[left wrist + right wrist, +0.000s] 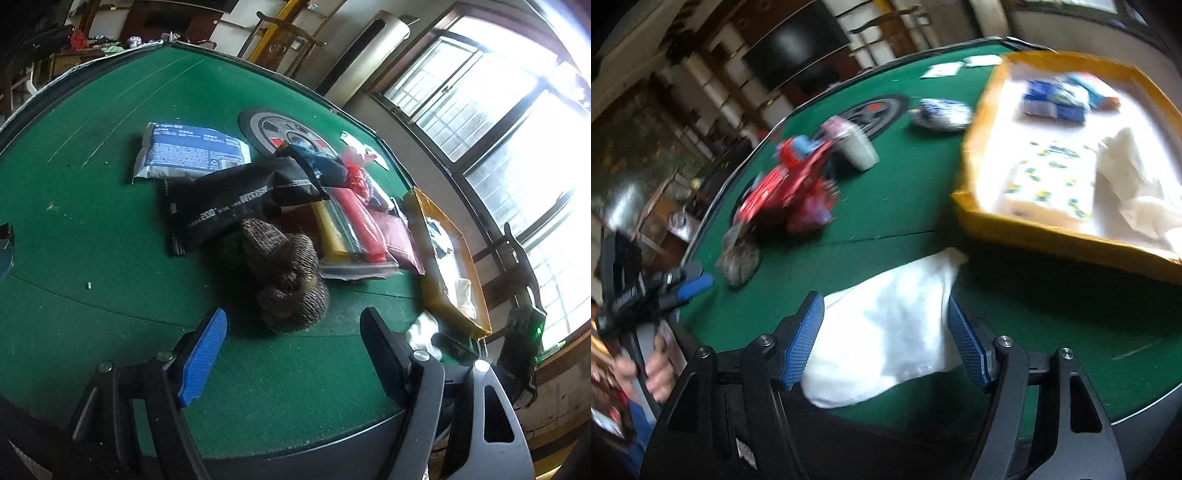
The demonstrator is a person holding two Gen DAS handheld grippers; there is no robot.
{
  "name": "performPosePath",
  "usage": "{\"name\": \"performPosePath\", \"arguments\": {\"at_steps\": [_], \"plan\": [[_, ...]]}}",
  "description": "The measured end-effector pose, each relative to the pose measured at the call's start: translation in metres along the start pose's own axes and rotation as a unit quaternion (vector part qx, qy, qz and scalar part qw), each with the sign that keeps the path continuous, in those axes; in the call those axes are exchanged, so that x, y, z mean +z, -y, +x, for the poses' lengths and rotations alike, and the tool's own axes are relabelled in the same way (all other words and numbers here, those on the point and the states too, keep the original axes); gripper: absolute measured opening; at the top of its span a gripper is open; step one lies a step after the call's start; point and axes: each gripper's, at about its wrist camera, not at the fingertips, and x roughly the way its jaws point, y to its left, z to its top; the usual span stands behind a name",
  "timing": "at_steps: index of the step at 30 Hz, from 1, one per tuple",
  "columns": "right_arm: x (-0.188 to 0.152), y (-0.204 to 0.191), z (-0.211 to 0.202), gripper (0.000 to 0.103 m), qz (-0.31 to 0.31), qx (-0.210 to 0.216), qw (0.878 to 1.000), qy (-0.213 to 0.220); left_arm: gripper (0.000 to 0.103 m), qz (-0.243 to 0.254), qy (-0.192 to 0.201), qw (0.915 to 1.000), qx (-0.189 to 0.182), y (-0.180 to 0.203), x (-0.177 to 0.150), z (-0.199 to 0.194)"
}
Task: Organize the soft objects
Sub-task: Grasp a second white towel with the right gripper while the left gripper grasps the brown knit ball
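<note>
A brown knitted hat lies on the green table, just ahead of my open, empty left gripper. Behind it lie a black pouch, a blue-grey pack and a clear bag of red and yellow cloths. My right gripper is open with its jaws on either side of a white cloth lying on the table's near edge; I cannot tell if the pads touch it. The yellow-rimmed tray at right holds a patterned pack, a white cloth and blue packs.
A round wheel-print mat lies at the table's far side. In the right wrist view a red packet pile, a white cup-like item and the left gripper at the left edge show. Windows and chairs surround the table.
</note>
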Motion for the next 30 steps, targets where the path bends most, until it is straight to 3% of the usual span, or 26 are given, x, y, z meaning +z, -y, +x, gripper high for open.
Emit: {"name": "performPosePath", "arguments": {"at_steps": [4, 8, 10, 12, 15, 21, 26, 28, 29, 30], "plan": [[-0.007, -0.029, 0.006, 0.069, -0.057, 0.006, 0.998, -0.021, 0.075, -0.007, 0.0, 1.0, 0.001, -0.006, 0.0, -0.002], [-0.022, -0.059, 0.016, 0.069, -0.147, -0.071, 0.986, -0.026, 0.075, -0.01, 0.002, 0.9999, 0.0, -0.008, -0.001, -0.006], [-0.026, -0.062, 0.02, 0.068, -0.153, -0.093, 0.984, -0.02, 0.075, -0.01, 0.002, 0.9999, -0.001, -0.008, -0.002, -0.008], [-0.028, -0.06, 0.018, 0.051, -0.155, -0.103, 0.982, -0.009, 0.075, -0.008, 0.003, 1.0, -0.001, -0.008, -0.003, -0.009], [-0.027, -0.052, 0.014, 0.036, -0.133, -0.098, 0.986, 0.008, 0.075, -0.009, 0.001, 1.0, -0.001, -0.008, -0.003, -0.009], [-0.038, -0.055, 0.013, 0.036, -0.147, -0.117, 0.981, 0.047, 0.075, -0.012, 0.003, 0.9998, 0.013, -0.001, 0.004, -0.002], [-0.042, -0.05, 0.012, 0.037, -0.141, -0.106, 0.983, 0.059, 0.074, 0.01, -0.008, 0.9994, 0.034, 0.015, 0.011, 0.018], [-0.042, -0.051, 0.012, 0.037, -0.142, -0.108, 0.982, 0.059, 0.069, 0.024, -0.008, 0.9983, 0.052, 0.021, 0.011, 0.028], [-0.043, -0.05, 0.01, 0.037, -0.142, -0.107, 0.982, 0.06, 0.055, 0.028, -0.009, 0.9972, 0.069, 0.022, 0.011, 0.035], [-0.043, -0.05, 0.01, 0.037, -0.141, -0.106, 0.982, 0.06, 0.05, 0.03, -0.01, 0.9967, 0.075, 0.022, 0.011, 0.039]]}}
